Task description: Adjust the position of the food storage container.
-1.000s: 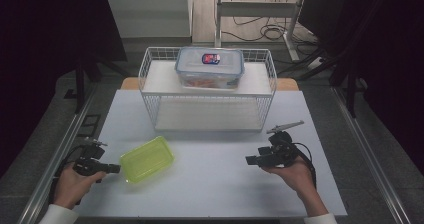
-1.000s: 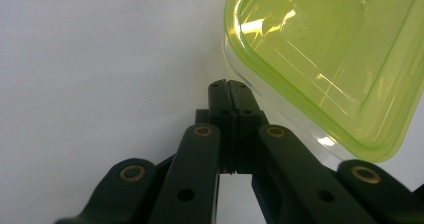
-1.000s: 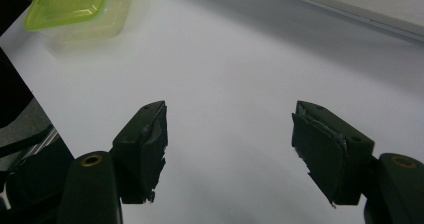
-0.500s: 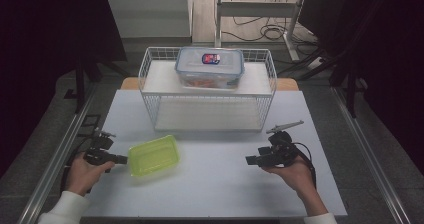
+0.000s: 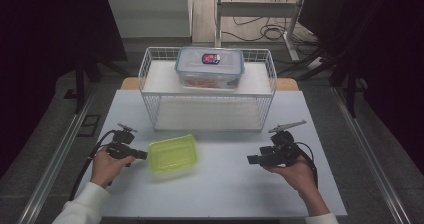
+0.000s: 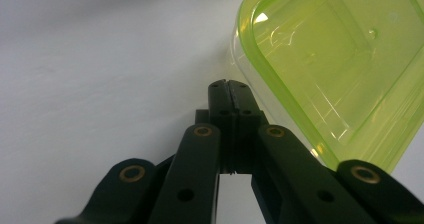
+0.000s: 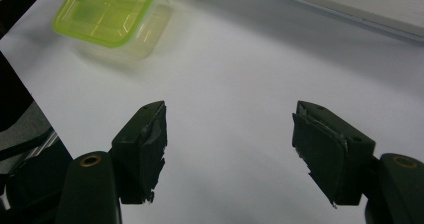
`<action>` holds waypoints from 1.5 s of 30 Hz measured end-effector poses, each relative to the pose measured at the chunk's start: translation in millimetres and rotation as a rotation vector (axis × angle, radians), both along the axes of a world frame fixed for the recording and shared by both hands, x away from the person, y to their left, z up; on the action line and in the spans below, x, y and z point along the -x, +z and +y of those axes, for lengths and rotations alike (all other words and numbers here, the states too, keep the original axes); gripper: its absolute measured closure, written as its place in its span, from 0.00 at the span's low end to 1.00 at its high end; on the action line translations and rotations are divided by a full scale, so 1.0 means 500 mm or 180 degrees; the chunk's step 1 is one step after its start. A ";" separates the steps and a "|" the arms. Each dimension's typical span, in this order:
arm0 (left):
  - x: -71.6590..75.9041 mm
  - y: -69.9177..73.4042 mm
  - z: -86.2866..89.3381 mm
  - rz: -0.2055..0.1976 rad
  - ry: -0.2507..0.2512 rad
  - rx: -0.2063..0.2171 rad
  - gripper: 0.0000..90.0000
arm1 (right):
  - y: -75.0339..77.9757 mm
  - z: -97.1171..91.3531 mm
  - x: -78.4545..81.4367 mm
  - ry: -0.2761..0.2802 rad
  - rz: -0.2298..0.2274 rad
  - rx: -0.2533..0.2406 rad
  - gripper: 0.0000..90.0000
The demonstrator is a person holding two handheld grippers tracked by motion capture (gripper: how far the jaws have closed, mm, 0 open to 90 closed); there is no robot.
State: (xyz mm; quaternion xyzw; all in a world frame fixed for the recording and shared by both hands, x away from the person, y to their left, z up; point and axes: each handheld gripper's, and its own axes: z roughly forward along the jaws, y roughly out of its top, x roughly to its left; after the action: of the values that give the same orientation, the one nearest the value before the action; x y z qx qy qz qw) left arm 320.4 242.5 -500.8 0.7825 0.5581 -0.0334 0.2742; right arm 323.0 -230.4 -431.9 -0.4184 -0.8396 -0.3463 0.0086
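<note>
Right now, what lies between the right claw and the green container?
Nothing: bare white table separates the right claw from the green container, as the high view and right gripper view show.

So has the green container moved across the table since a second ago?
Yes. The green container has slid to the right and slightly toward the wire basket, with the shut left gripper at its left edge.

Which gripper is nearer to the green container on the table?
Left. The left gripper, jaws shut, sits right at the green container's edge on its left side. The right gripper, jaws open, rests well off to the container's right, with bare table between them.
</note>
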 end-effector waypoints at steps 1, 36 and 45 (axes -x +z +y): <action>0.000 0.000 0.000 0.0000 0.0000 0.0000 1.00 | 0.000 0.000 0.000 0.0000 0.0000 0.0000 0.33; 0.000 0.030 -0.119 -0.0426 -0.0109 0.0246 1.00 | -0.005 -0.003 0.000 -0.0060 -0.0021 0.0026 0.32; 0.076 0.064 -0.068 -0.0533 -0.0103 0.0608 0.62 | -0.003 -0.004 0.009 -0.0108 -0.0158 0.0046 0.28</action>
State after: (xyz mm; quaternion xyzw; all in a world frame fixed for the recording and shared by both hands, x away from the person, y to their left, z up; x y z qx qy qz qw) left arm 282.6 208.5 -468.8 0.7618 0.5148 -0.0254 0.3924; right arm 318.4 -232.6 -433.4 -0.4239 -0.8348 -0.3506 -0.0211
